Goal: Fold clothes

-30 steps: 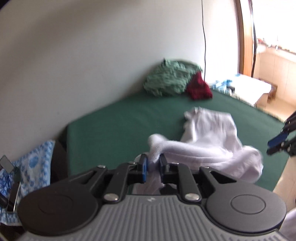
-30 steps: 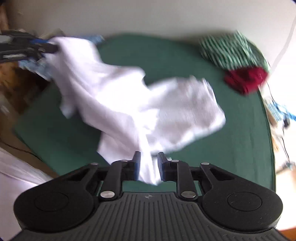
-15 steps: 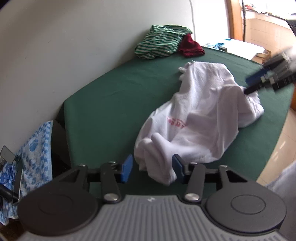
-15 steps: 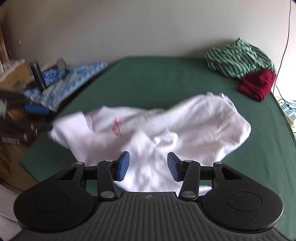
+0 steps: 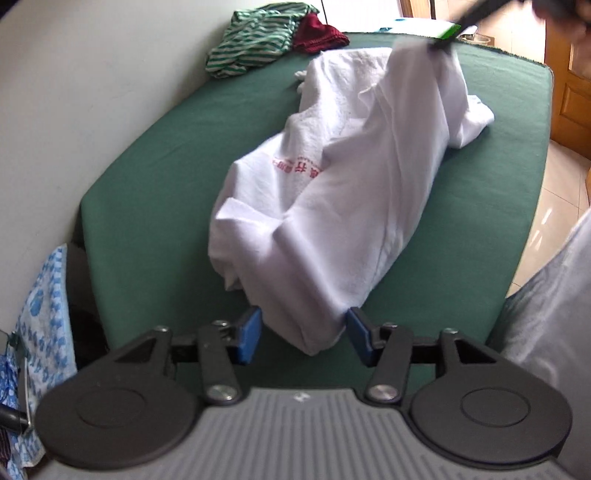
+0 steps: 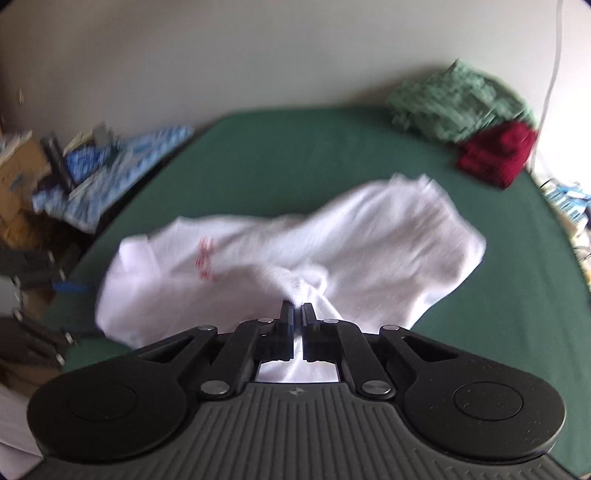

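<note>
At the far left of the left wrist view, a blue-and-white patterned cloth (image 5: 44, 325) hangs beside the edge of the green table (image 5: 155, 192). The left gripper (image 5: 303, 334) is low at the near side of this table, and its two blue fingertips (image 5: 248, 332) are spread wide apart. The near end of the white T-shirt (image 5: 343, 206) lies between them, but they do not press on it. The T-shirt is a crumpled heap along the middle of the table, with some red printed characters (image 5: 297, 168) on its upper side. Behind it, against the wall, a green striped garment (image 5: 255, 37) lies, and a dark red garment (image 5: 319, 33) touches it on the right. At the far right end of the T-shirt, the cloth rises in a peak to the right gripper (image 5: 447, 38), which is blurred in this view. In the right wrist view, the right gripper (image 6: 297, 314) has its fingers pressed together on a bunch of the white T-shirt (image 6: 388, 236), and some cloth also shows between the finger arms lower down. The shirt spreads out on the table (image 6: 295, 158) to both sides of the pinch. At the far right corner lie the green striped garment (image 6: 454, 99) and the dark red garment (image 6: 496, 153), both blurred.
</note>
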The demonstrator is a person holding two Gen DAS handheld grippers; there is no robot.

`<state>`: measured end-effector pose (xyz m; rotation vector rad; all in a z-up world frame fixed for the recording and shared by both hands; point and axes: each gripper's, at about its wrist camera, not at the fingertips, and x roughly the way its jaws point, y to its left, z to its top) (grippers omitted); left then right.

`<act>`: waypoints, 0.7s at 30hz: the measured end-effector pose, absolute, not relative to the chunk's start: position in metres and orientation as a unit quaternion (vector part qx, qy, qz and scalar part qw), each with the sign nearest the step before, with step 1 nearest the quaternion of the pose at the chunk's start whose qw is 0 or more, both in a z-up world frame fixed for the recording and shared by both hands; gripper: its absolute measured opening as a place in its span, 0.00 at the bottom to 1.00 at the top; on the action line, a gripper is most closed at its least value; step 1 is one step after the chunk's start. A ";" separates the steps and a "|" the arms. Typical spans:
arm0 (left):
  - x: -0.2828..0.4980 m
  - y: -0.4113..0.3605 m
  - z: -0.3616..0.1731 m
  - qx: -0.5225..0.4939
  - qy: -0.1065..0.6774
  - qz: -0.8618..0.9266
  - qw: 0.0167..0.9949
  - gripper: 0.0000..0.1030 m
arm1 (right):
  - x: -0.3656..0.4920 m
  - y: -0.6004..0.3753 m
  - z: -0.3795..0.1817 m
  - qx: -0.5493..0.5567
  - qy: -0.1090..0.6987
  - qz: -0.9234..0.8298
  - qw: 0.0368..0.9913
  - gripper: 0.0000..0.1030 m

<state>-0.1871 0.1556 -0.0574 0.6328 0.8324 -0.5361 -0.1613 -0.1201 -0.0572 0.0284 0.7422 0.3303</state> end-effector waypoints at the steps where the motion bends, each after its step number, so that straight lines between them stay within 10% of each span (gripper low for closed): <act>1: -0.185 0.152 -0.059 0.299 0.391 -0.257 0.832 0.42 | -0.164 -0.131 -0.049 0.019 0.351 0.151 0.924 0.02; 3: -0.181 0.143 -0.059 0.294 0.383 -0.265 0.835 0.31 | -0.170 -0.150 -0.037 0.016 0.340 0.125 0.932 0.02; 12: -0.176 0.118 -0.058 0.300 0.358 -0.287 0.837 0.40 | -0.186 -0.173 -0.073 -0.064 0.446 0.049 0.891 0.07; 16: -0.176 0.111 -0.064 0.318 0.356 -0.290 0.830 0.41 | -0.186 -0.174 -0.059 0.017 0.378 0.079 0.922 0.51; 21: -0.173 0.097 -0.069 0.325 0.342 -0.289 0.833 0.43 | -0.162 -0.155 -0.077 -0.007 0.372 0.073 0.925 0.54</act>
